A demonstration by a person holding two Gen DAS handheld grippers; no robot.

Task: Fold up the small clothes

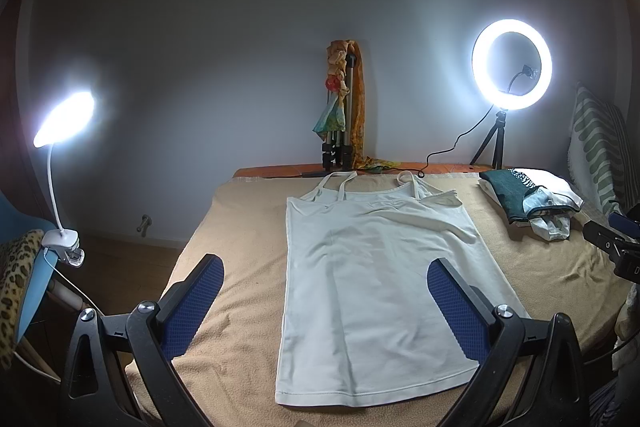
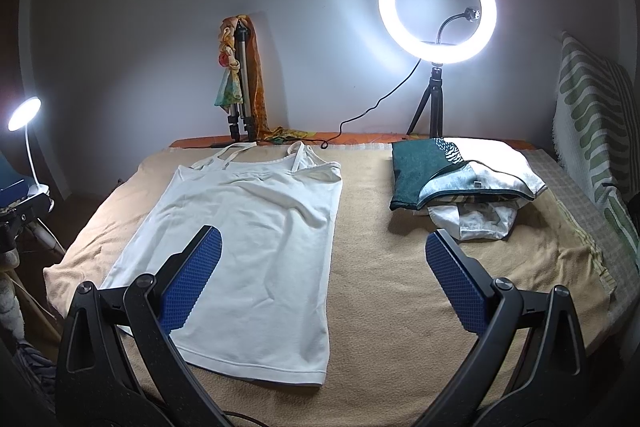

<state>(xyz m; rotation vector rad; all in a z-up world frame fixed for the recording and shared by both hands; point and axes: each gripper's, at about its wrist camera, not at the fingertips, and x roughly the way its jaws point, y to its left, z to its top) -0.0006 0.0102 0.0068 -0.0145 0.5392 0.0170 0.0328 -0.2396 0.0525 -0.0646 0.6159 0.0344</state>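
Observation:
A white strappy top (image 1: 372, 291) lies flat and spread out on the tan blanket (image 1: 240, 227), straps toward the wall, hem toward me. My left gripper (image 1: 326, 267) hovers open above its lower half, with nothing between the blue pads (image 1: 192, 307). In the right wrist view the same top (image 2: 256, 251) lies left of centre. My right gripper (image 2: 324, 239) is open above the top's right edge and the bare blanket (image 2: 400, 287), holding nothing. The right gripper's body shows at the far right edge of the left wrist view.
A pile of folded clothes (image 2: 460, 183), dark green and white, sits at the back right. A lit ring light (image 2: 438, 7) on a tripod and a scarf-draped tripod (image 2: 240, 83) stand by the wall. A clip lamp (image 1: 64, 119) glows at left. A striped cushion (image 2: 592, 131) lines the right side.

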